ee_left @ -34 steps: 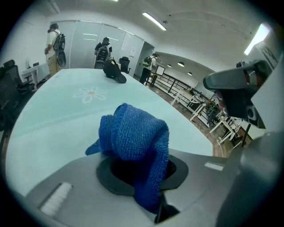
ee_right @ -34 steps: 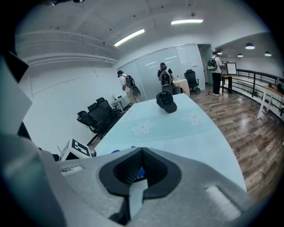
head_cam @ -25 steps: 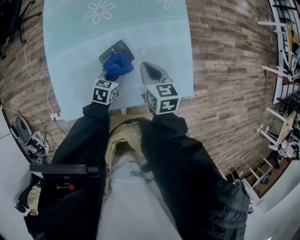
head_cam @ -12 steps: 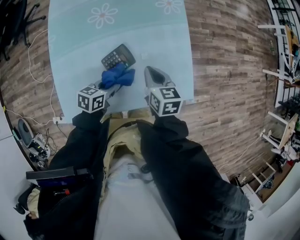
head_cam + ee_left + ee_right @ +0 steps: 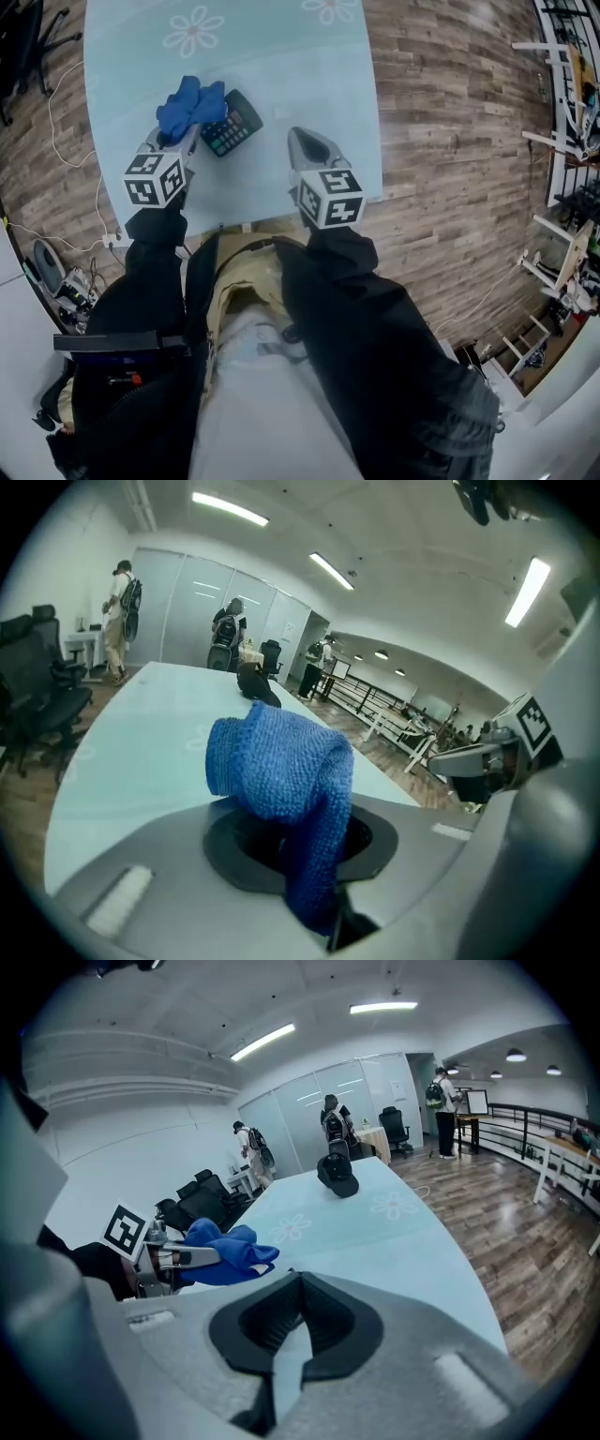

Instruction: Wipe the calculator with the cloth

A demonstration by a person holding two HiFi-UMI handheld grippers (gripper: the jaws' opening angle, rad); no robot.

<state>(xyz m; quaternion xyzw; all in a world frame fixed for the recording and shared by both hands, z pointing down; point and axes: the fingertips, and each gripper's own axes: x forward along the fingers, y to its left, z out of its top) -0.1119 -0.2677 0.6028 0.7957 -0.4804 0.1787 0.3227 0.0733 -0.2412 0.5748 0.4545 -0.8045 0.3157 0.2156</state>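
The dark calculator (image 5: pixel 232 125) lies at an angle on the pale blue table (image 5: pixel 309 84) and is fully uncovered. My left gripper (image 5: pixel 180 129) is shut on the blue cloth (image 5: pixel 190 101), which bunches up just left of the calculator's far end. Seen from the left gripper view, the cloth (image 5: pixel 278 771) hangs over the jaws and hides their tips. To the right of the calculator, near the table's front edge, my right gripper (image 5: pixel 305 145) is shut on nothing. The right gripper view shows the left gripper (image 5: pixel 178 1258) holding the cloth (image 5: pixel 225 1252).
A black cap (image 5: pixel 337 1174) sits far down the table, also seen in the left gripper view as the cap (image 5: pixel 255 682). White flower prints (image 5: pixel 192 31) mark the tabletop. Cables (image 5: pixel 66 112) lie on the wood floor at left. People stand in the distance.
My left gripper has carried the cloth left and farther out, off the calculator, which now shows whole. The right gripper has stayed put.
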